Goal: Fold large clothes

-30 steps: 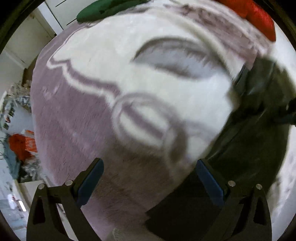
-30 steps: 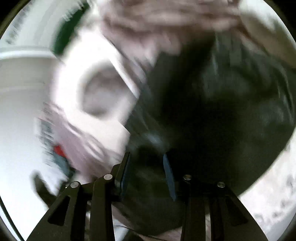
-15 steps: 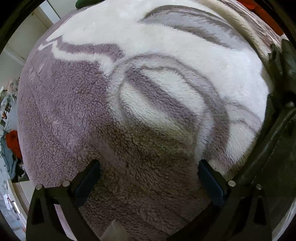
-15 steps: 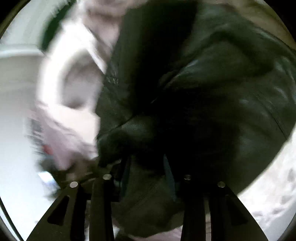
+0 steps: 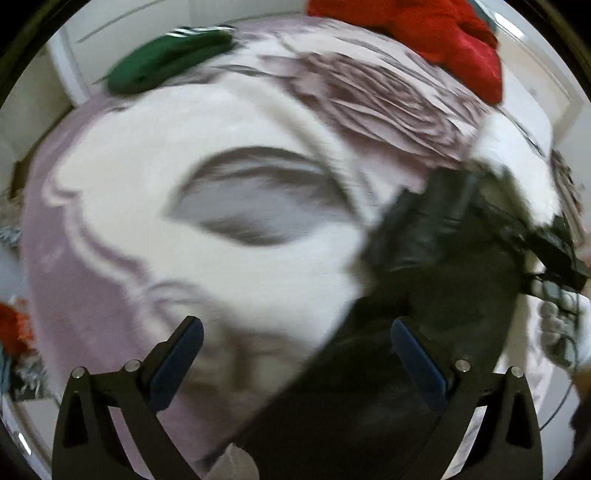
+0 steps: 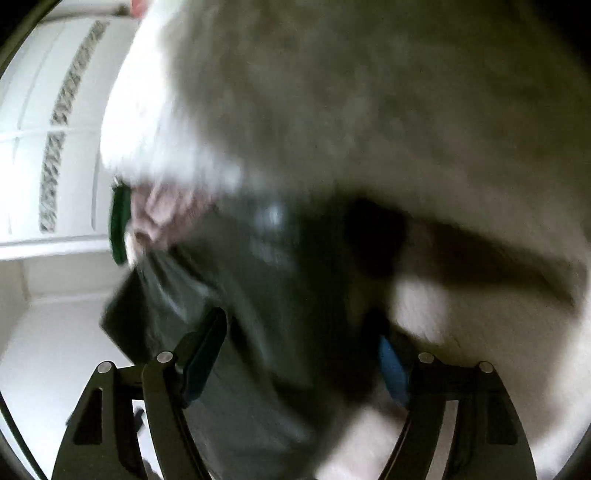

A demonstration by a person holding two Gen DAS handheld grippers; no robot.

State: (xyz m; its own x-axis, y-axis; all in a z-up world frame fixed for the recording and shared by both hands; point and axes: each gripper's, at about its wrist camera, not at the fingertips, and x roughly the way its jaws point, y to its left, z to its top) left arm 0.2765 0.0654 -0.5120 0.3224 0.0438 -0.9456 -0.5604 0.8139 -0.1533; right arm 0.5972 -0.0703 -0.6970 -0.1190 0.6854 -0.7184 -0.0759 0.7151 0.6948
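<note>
A dark, shiny black garment point(image 5: 436, 280) lies on a fluffy white and mauve blanket point(image 5: 207, 177), at the right of the left wrist view. My left gripper point(image 5: 295, 350) is open and empty, held above the blanket with its right finger over the garment's edge. In the blurred right wrist view the same dark garment point(image 6: 258, 295) hangs between the spread fingers of my right gripper point(image 6: 299, 354), which is open. Whether the cloth touches a pad is unclear. The fluffy blanket point(image 6: 369, 110) fills the top of that view.
A green garment point(image 5: 166, 62) lies at the blanket's far left edge and a red garment point(image 5: 443, 33) at the far right. White cabinet doors point(image 6: 48, 129) stand at the left of the right wrist view. Clutter lies on the floor left of the blanket.
My right gripper has opened; half a second ago it was shut on the dark garment. My left gripper has pulled back up from the blanket, so the green and red garments show again.
</note>
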